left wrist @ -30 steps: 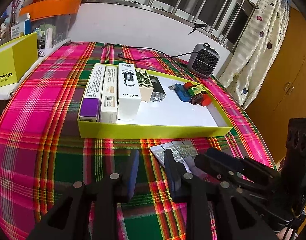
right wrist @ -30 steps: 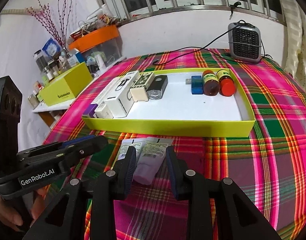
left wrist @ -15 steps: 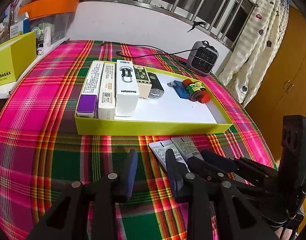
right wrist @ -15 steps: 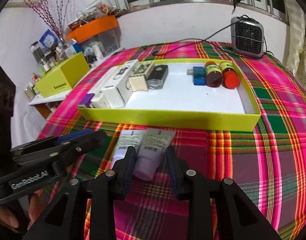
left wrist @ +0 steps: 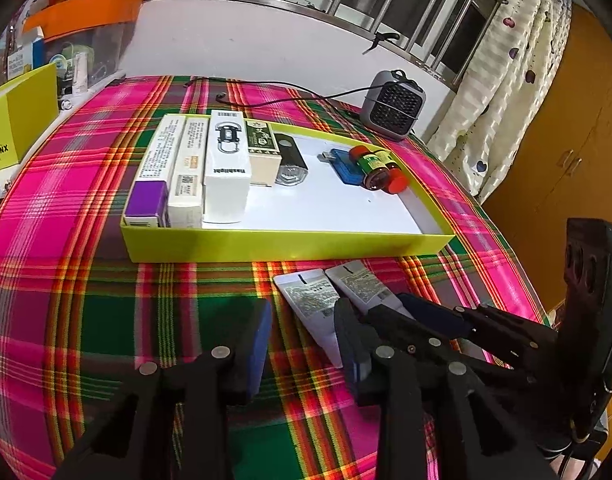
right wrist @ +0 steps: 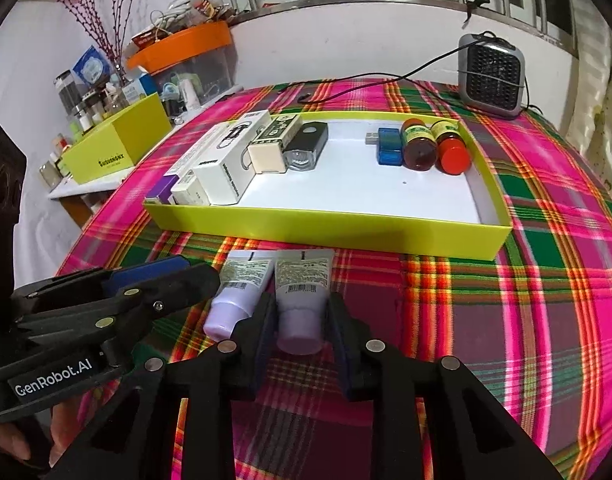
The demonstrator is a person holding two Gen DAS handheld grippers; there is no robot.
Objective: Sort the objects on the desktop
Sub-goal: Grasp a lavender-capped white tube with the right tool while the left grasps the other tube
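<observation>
Tablecloth, plaid, under everything. Tray, yellow-green: boxes at its left end, torch beside them, USB stick and two bottles at its right. Two tubes lie side by side just before the tray's near wall. My right claw has just been closing, pads against the right tube. My left claw, opening, is half-wide over bare cloth left of the tubes.
</observation>
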